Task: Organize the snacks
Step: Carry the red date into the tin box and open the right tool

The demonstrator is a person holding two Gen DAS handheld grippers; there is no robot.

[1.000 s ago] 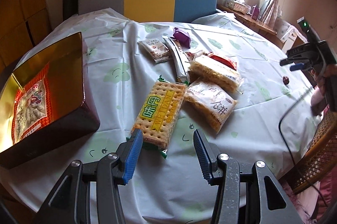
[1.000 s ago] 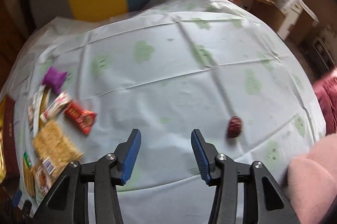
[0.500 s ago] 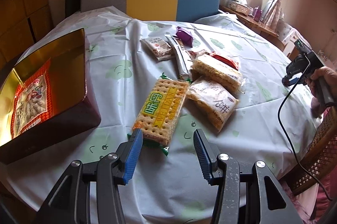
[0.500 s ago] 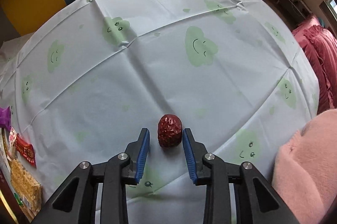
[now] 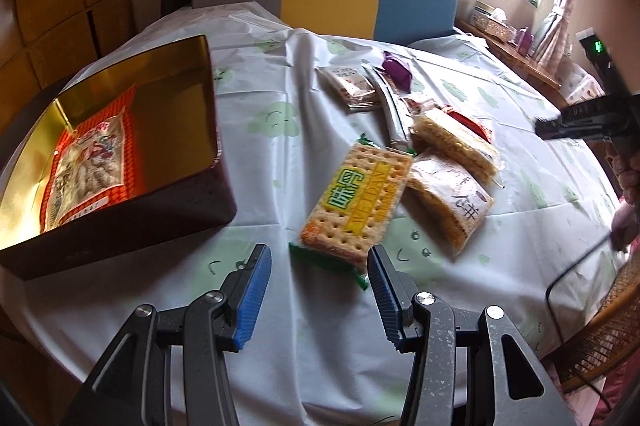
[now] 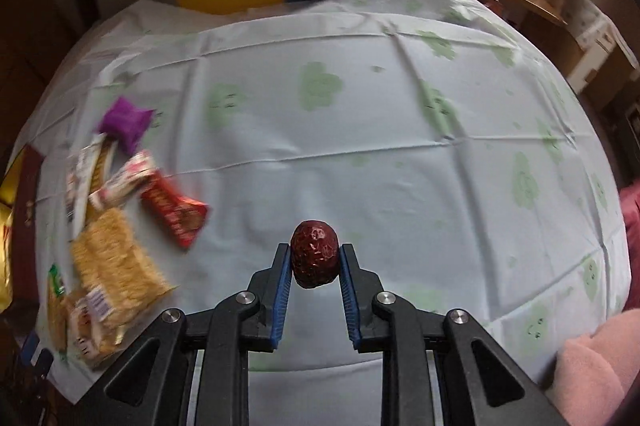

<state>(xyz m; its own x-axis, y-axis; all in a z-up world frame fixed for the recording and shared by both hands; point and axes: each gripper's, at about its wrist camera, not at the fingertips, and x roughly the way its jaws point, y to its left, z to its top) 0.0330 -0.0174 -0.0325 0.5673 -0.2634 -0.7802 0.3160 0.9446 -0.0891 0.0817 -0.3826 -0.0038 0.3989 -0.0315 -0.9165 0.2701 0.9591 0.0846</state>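
Right tool [image 6: 314, 266] pinches small wrinkled dark-red dried date [image 6: 315, 254] at its sides; we judge it light, firm, roll-prone.

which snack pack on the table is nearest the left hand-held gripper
The cracker pack with the yellow label: its green end lies just ahead of the open left hand-held gripper. The other packs, like the clear biscuit bag, lie farther back.

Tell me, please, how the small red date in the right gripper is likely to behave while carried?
The date looks small, so probably light. Its rounded shape suggests it would roll if dropped on the tablecloth. Its wrinkled skin, pinched in the right gripper, likely resists slipping, though hard squeezing might dent it.
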